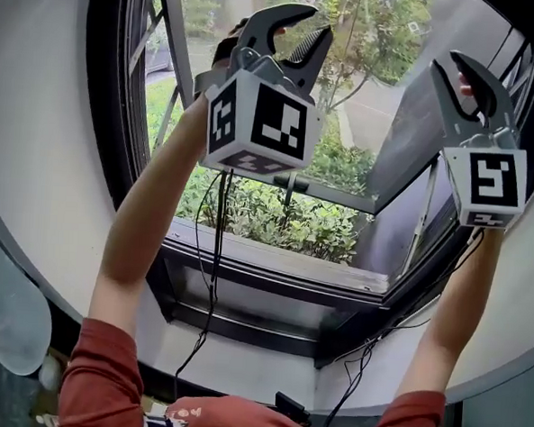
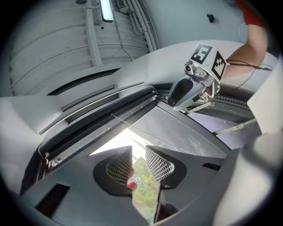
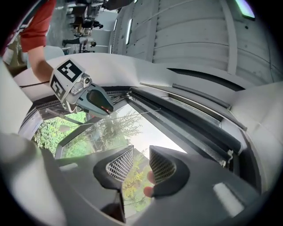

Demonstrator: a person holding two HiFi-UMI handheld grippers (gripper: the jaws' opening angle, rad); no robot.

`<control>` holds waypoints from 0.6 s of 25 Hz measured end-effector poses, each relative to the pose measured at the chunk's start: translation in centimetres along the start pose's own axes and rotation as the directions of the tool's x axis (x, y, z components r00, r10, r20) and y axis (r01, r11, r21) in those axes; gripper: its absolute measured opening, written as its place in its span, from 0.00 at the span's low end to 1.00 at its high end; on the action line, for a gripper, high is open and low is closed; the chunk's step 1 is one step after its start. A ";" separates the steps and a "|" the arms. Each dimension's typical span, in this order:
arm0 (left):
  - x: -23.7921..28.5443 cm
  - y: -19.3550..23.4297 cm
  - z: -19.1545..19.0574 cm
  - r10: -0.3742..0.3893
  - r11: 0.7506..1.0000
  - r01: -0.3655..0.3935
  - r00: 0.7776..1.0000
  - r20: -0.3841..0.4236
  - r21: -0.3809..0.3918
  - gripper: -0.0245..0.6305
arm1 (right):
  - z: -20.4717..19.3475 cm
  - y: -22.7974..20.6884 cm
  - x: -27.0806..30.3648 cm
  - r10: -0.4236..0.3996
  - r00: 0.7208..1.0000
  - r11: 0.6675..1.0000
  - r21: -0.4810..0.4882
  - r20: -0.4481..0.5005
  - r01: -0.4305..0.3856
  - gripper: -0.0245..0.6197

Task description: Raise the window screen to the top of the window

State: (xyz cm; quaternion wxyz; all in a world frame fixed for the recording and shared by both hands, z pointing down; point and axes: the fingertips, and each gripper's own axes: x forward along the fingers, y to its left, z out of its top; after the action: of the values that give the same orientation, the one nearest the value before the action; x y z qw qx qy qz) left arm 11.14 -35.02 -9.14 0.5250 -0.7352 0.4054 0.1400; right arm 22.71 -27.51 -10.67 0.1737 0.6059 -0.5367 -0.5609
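The window screen (image 2: 101, 115) seems to be at the top of the window frame (image 1: 273, 270) already. We read it as the dark bar lying tight under the frame's upper edge, and no mesh hangs across the opening below it. We judge the raising done or all but done. What may be left is making sure the bar is fully home, which these views do not settle. Its long axis runs level along the frame's top edge, from one side of the frame to the other.

Our left tool (image 2: 139, 151) is held up inside the frame, below the bar and apart from it, its jaws moderately wide with nothing between them. Our right tool (image 3: 141, 150) is the same toward the frame's other side, with its jaws apart and empty. Beyond the frame, a glass pane (image 1: 408, 126) swings outward over bushes (image 1: 276, 219).
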 end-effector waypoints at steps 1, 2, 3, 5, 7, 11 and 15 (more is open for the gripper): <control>-0.7 -0.9 -0.2 0.001 0.999 -0.001 1.000 0.000 -0.033 0.19 | -0.2 0.7 -0.6 -0.004 1.000 1.000 0.012 0.002 0.004 0.22; -1.4 -1.8 -0.4 0.003 0.998 -0.003 1.000 0.002 -0.069 0.19 | -0.4 1.4 -1.3 -0.008 1.000 1.000 0.027 0.005 0.008 0.22; -2.1 -2.7 -0.6 0.004 0.994 -0.004 1.000 0.005 -0.108 0.19 | -0.6 2.2 -2.0 -0.011 1.000 0.999 0.045 0.008 0.011 0.22; -3.7 -4.3 -0.9 0.005 0.983 -0.005 1.000 0.004 -0.183 0.19 | -1.0 3.7 -3.4 -0.024 1.000 0.996 0.082 0.004 0.023 0.22; -5.3 -5.6 -1.3 0.003 0.971 -0.004 1.000 -0.005 -0.239 0.19 | -1.3 5.1 -4.8 -0.049 0.999 0.992 0.120 0.000 0.048 0.22; -8.4 -8.2 -2.6 0.000 0.948 -0.009 1.000 -0.029 -0.318 0.19 | -1.4 7.8 -7.6 -0.104 0.995 0.971 0.215 0.010 0.100 0.22; -11.2 -10.4 -4.0 0.001 0.907 -0.028 0.998 -0.065 -0.421 0.19 | -2.4 11.2 -10.7 -0.121 0.992 0.942 0.311 -0.030 0.125 0.22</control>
State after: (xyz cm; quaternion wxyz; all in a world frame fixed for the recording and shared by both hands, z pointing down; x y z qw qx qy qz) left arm 10.96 -32.29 6.42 0.3396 -0.8322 0.3875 0.2051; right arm 21.90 -23.42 4.44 0.0432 0.6610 -0.5789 -0.4754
